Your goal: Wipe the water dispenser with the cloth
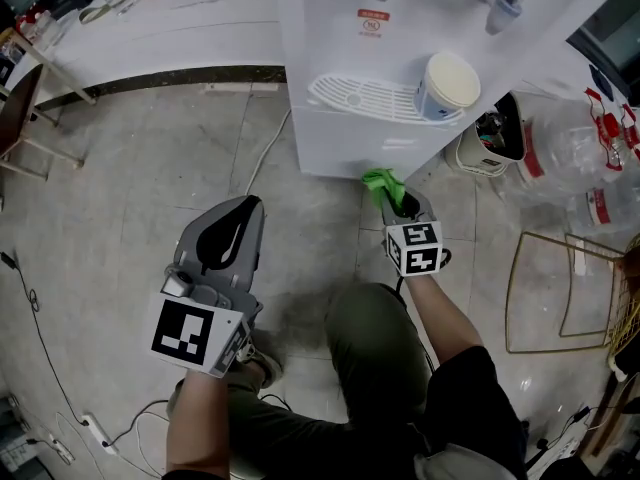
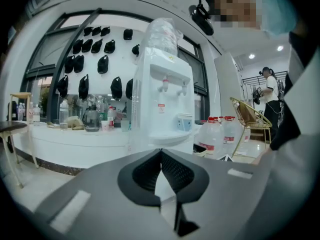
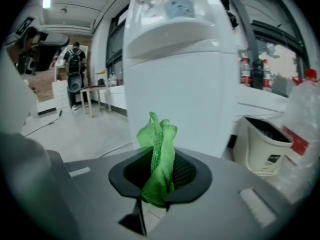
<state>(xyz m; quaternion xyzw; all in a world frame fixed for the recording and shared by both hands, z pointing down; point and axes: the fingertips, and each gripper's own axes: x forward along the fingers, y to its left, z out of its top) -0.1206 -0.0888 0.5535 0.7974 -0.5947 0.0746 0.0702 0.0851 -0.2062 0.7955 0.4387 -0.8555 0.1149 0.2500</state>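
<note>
Standing up out of the right tool (image 3: 161, 176), the green cloth (image 3: 159, 154) is bunched into a narrow tuft. Its long axis runs along the jaws and its free end points ahead at the lower front panel of the white water dispenser (image 3: 185, 84). The jaws are clamped on the cloth's lower part, so most of the tuft sticks out past the tips. In the head view the cloth lies between the tool and the dispenser's base, very near the panel; whether it touches cannot be told.

The left tool (image 1: 232, 230) is held lower and to the left, well apart from the dispenser, with its jaws closed together on nothing.

A blue-and-white cup (image 1: 447, 86) sits on the dispenser's drip tray (image 1: 355, 95). The dispenser stands on a grey tiled floor (image 1: 130, 178), with a white cable (image 1: 262, 153) trailing to its left. A long white counter (image 1: 170, 28) behind carries bottles and jars. A small white bin (image 1: 488, 146) and large water bottles (image 1: 590, 158) stand to the right, and a gold wire frame (image 1: 560, 288) sits nearer the person.
</note>
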